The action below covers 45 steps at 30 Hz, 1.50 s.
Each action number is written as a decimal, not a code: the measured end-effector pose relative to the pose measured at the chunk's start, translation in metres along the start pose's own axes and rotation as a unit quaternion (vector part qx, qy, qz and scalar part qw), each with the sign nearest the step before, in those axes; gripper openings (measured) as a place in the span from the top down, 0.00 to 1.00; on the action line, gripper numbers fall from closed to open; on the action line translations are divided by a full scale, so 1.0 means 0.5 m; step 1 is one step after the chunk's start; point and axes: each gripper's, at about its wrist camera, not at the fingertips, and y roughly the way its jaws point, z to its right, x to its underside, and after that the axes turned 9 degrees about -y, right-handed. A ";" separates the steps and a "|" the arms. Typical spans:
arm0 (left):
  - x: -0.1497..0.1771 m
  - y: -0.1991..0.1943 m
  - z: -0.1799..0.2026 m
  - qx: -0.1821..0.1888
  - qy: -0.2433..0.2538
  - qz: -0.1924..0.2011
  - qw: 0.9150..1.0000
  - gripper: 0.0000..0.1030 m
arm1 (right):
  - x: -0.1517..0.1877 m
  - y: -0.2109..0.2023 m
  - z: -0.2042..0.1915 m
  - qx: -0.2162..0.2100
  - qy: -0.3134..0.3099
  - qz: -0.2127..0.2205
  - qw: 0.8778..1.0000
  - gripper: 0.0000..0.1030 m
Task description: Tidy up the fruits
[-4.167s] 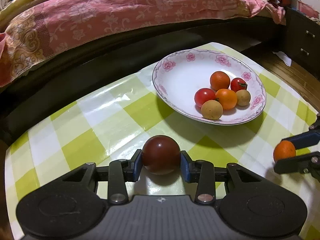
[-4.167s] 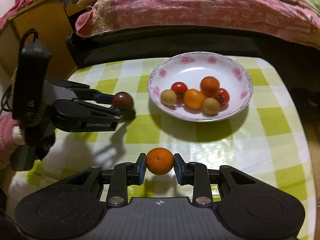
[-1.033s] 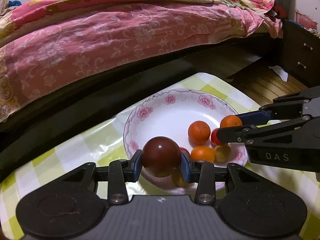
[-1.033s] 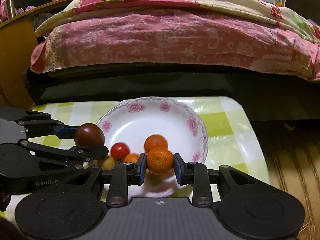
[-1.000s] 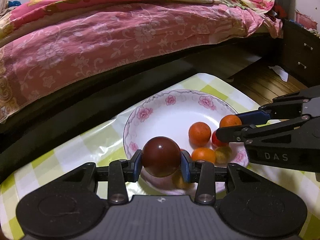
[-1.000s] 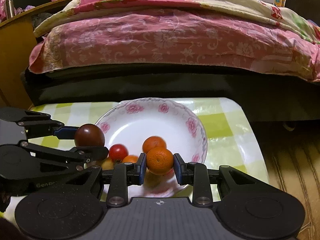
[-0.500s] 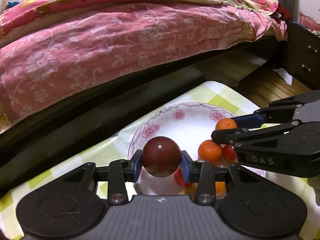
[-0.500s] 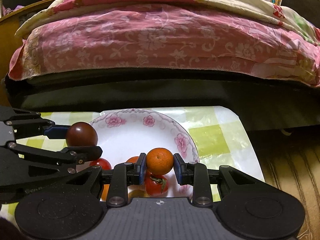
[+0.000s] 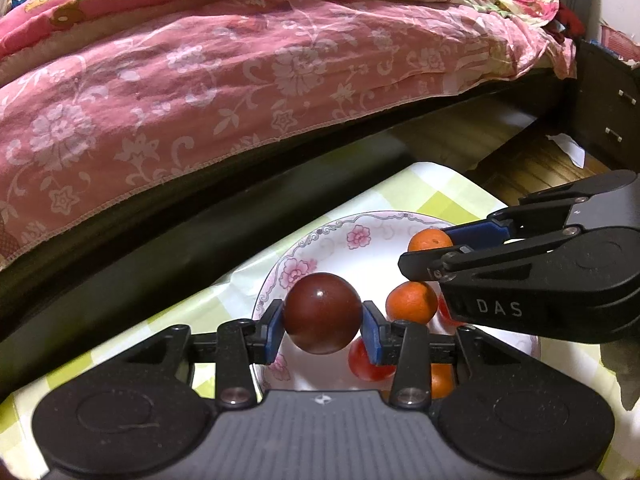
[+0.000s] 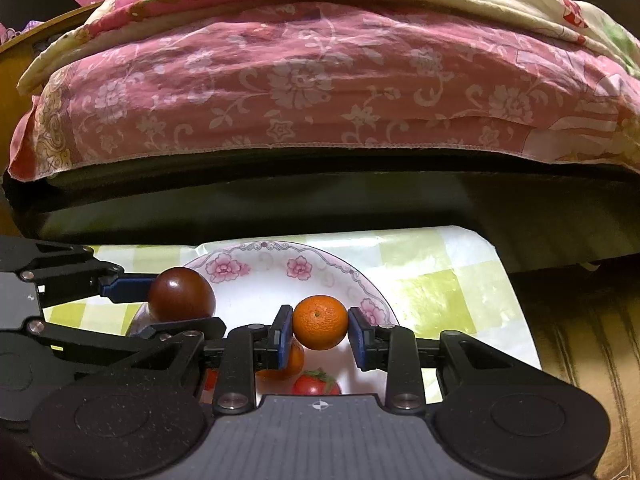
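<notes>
My left gripper (image 9: 322, 327) is shut on a dark red round fruit (image 9: 322, 312) and holds it above the near left part of the white flowered plate (image 9: 320, 236). My right gripper (image 10: 320, 330) is shut on a small orange mandarin (image 10: 320, 322) above the same plate (image 10: 264, 264). In the left wrist view the right gripper and its mandarin (image 9: 430, 240) hang over the plate's right side. In the right wrist view the left gripper's dark fruit (image 10: 182, 295) is at the left. An orange fruit (image 9: 412, 302) and a red tomato (image 9: 366, 364) lie in the plate, partly hidden.
The plate sits on a small table with a green and white checked cloth (image 10: 436, 280), near its far edge. A bed with a pink flowered quilt (image 9: 240, 72) stands just beyond. A dark cabinet (image 9: 608, 92) and wooden floor (image 9: 532, 168) lie to the right.
Both grippers have carried their fruits from over the cloth forward to above the plate. In the last second they moved further on, so the plate now lies low in both views.
</notes>
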 end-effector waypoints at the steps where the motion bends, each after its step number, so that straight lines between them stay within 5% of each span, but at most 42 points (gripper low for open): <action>1: 0.001 -0.002 -0.001 0.000 0.001 0.000 1.000 0.52 | 0.000 0.000 -0.001 0.001 0.000 0.000 1.000 0.74; 18: 0.006 -0.040 -0.015 -0.010 -0.011 0.013 1.000 0.50 | -0.009 -0.001 -0.005 -0.004 0.018 0.003 1.000 0.73; 27: 0.012 -0.109 -0.010 -0.008 -0.024 0.031 0.999 0.50 | -0.014 -0.067 0.005 0.006 0.034 0.026 0.999 0.73; 45: 0.127 -0.236 0.023 -0.004 -0.065 0.026 0.998 0.45 | 0.113 -0.212 -0.059 0.008 0.056 0.008 0.998 0.73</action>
